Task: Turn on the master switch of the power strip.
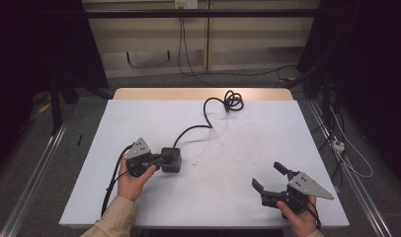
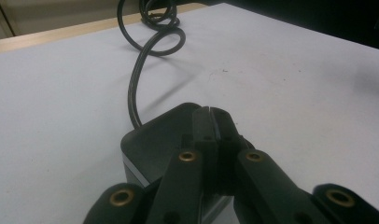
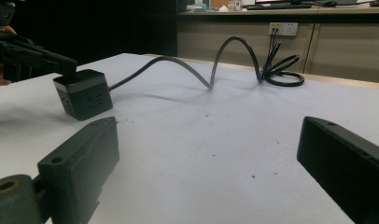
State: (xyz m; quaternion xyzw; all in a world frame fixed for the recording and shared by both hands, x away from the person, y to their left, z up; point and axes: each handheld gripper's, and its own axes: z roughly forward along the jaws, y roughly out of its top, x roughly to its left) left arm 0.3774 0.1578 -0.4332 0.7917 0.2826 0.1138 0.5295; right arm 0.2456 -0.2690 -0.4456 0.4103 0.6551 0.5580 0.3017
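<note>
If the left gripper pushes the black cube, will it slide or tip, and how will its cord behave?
The cube looks squat and flat-bottomed, so it should slide, not roll. Its cord arches off the table in the right gripper view, so it seems springy and may tug or turn the cube.

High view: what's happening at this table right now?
A person sits at a white table with a gripper in each hand. The left gripper, jaws shut, rests its tips on top of a black cube power strip whose cable runs to a coil at the far edge. The right gripper hovers open near the front right, holding nothing.
</note>
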